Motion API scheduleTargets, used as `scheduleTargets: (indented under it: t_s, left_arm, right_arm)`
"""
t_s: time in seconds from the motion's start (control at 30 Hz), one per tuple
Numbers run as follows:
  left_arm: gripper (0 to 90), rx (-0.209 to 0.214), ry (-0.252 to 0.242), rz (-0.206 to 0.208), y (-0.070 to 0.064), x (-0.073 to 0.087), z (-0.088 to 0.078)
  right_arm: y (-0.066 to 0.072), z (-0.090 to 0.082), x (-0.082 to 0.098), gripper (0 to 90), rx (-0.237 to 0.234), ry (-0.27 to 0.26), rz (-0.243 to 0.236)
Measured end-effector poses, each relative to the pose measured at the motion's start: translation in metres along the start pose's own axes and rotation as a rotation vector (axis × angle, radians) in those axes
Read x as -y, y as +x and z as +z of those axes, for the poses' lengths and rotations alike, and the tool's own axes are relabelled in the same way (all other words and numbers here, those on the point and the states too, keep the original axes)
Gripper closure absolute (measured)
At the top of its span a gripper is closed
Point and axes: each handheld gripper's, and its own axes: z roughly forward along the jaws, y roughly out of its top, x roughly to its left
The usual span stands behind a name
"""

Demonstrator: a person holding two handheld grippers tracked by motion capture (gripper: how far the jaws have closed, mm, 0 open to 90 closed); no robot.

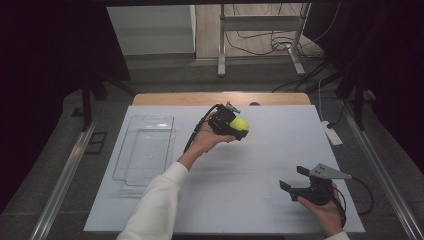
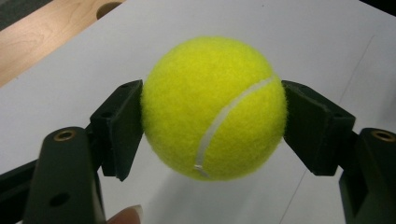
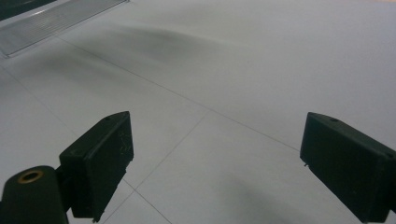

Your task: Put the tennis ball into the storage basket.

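Clear tray empty; tennis ball clamped in left hand-held gripper.

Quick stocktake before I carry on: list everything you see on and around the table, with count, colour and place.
yellow felt tennis ball: one, yellow with a white seam, clamped between the jaws of the left gripper, above the table's middle
clear plastic tray: one, transparent, lying on the left part of the table
white sheet over the wooden table: one, white, covering most of the top; bare wood shows along the far edge
white power strip: one, white, off the table's right edge
metal stand: one, grey, on the floor beyond the table
left gripper: one, black, shut on the ball
right gripper: one, black, jaws open, near the table's front right
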Motion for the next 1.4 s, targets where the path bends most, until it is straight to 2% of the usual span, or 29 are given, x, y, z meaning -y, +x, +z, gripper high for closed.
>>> scheduleTargets:
  t_s: [0.37, 1.07, 1.4]
  left_arm:
    - [27.1, 0.009, -0.030, -0.008, -0.004, 0.010, -0.014]
    - [27.1, 0.017, -0.050, -0.003, -0.007, 0.016, -0.024]
    - [27.1, 0.015, -0.064, -0.012, -0.006, 0.021, -0.034]
  right_arm:
    - [0.000, 0.000, 0.000, 9.8, 0.002, 0.001, -0.002]
    - [0.001, 0.001, 0.000, 9.9, 0.005, 0.007, -0.004]
    - [0.001, 0.001, 0.000, 9.8, 0.006, 0.008, -0.004]
